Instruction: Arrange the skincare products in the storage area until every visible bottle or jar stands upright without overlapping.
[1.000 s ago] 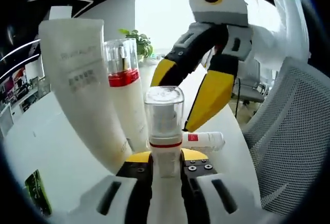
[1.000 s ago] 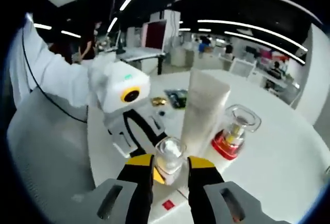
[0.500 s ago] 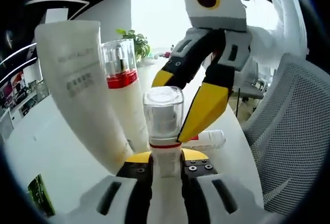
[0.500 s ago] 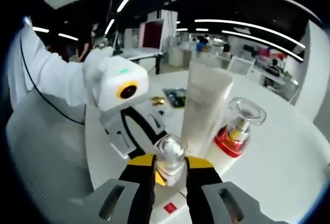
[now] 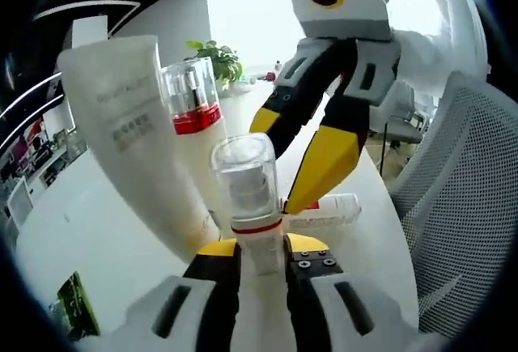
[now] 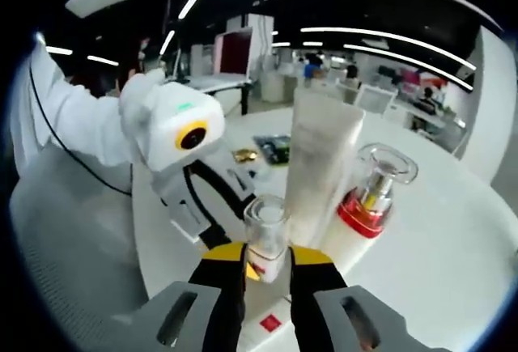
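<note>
Left claw (image 5: 259,259) is clamped on the body of a clear-capped pump bottle (image 5: 244,186), jaws pressing it from both sides. The bottle's long axis runs straight up out of the jaws with a slight lean toward the white tube (image 5: 133,125). In the right gripper view, the right claw (image 6: 267,259) brackets the same pump bottle (image 6: 265,235) just below its cap; whether its jaws actually press it I cannot tell. So the bottle sits between both claws, left one lower on the body. Just beyond it the white tube stands cap-down, and the red-collared bottle (image 5: 194,117) stands upright beside it, close but not visibly touching. Farther out, behind the right claw, a small white bottle (image 5: 328,210) lies on its side on the white tabletop (image 5: 97,239). Judgement: setting the held bottle down clear of the tube is the step in hand; the lying one is nearer the right claw.
</note>
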Motion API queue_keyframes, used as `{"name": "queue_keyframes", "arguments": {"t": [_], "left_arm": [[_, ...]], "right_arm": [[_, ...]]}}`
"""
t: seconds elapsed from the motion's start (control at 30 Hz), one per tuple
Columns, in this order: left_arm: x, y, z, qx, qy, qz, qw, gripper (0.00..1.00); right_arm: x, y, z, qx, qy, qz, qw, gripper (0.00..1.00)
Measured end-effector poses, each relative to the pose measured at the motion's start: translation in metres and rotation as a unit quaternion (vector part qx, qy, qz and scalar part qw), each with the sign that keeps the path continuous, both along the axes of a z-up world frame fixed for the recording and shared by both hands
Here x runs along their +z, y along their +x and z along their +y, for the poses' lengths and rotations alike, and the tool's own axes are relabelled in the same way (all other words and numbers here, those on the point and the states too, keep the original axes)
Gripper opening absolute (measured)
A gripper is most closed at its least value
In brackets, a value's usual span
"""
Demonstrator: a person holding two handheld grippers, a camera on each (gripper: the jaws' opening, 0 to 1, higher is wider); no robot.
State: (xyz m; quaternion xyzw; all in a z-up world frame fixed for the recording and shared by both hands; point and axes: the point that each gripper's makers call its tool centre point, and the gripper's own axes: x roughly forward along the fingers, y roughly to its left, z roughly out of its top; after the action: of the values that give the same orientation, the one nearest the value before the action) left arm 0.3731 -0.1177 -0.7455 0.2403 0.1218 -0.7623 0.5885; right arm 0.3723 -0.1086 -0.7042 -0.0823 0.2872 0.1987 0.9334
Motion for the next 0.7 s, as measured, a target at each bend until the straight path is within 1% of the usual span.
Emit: {"name": "queue_keyframes", "arguments": {"t": [0.07, 0.13, 0.3, 0.4, 0.63, 0.7], "left_arm": [[0.000, 0.001, 0.002, 0.001, 0.002, -0.003, 1.0000, 0.20], [0.000, 0.002, 0.003, 0.002, 0.004, -0.006, 1.0000, 0.20], [0.004, 0.008, 0.005, 0.017, 0.004, -0.008, 0.9998, 0.22], [0.006, 0.009, 0.008, 0.025, 0.004, -0.008, 0.9996, 0.22], [0.003, 0.008, 0.013, 0.031, 0.014, -0.014, 0.9993, 0.20], [0.002, 0.008, 0.014, 0.035, 0.017, -0.011, 0.9992, 0.19]], "right_arm": [[-0.004, -0.001, -0.002, -0.003, 0.000, 0.005, 1.0000, 0.09], [-0.007, -0.002, -0.003, -0.004, 0.001, 0.009, 1.0000, 0.10], [-0.013, -0.004, -0.001, -0.004, 0.004, 0.017, 0.9998, 0.10], [-0.017, -0.005, 0.001, -0.003, 0.003, 0.021, 0.9998, 0.10], [-0.022, -0.005, 0.000, -0.002, 0.002, 0.027, 0.9996, 0.09], [-0.024, -0.005, 0.000, -0.003, 0.002, 0.028, 0.9996, 0.08]]}}
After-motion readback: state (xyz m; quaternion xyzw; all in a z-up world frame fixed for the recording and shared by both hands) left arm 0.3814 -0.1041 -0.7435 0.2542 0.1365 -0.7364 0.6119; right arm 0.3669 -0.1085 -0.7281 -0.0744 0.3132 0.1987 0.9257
